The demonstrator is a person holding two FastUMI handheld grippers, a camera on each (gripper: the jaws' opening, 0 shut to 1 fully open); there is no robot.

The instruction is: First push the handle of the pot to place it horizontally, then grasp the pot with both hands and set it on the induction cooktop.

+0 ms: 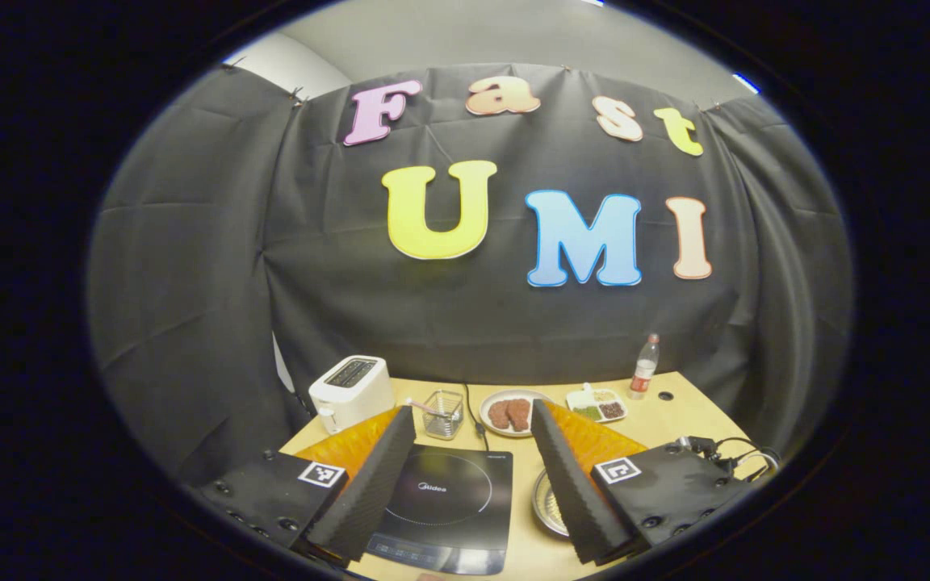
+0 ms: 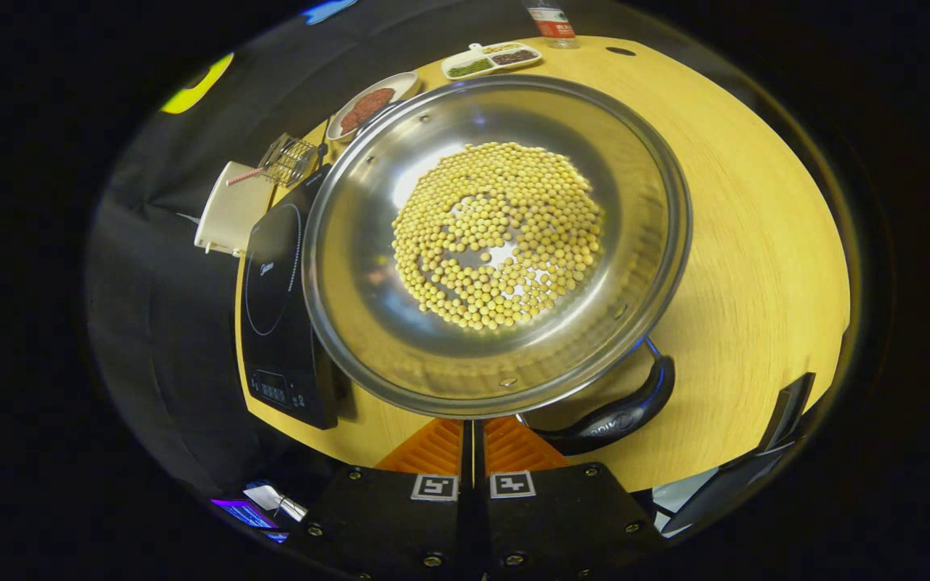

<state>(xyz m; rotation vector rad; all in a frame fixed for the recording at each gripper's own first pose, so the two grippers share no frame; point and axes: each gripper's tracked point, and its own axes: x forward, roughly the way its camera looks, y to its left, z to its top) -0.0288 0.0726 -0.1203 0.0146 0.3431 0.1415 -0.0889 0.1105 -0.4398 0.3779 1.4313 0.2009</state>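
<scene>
The steel pot [image 2: 497, 242] sat on the wooden counter [image 2: 756, 242], holding a layer of yellow beans [image 2: 497, 234]. The right hand-held gripper [image 2: 473, 440] lay at the pot's near rim, its fingers pressed together with no gap between them. Just beside it, the pot's dark handle [image 2: 622, 407] curved out from under the rim. The induction cooktop [image 2: 279, 315] lay beside the pot on its left. Beyond the pot stood a plate of meat [image 2: 370, 105] and a divided dish [image 2: 491, 58].

Bare table [image 2: 747, 242] right of pot [image 2: 497, 242]; cooktop [image 2: 275, 315] seemingly touches its left.
</scene>
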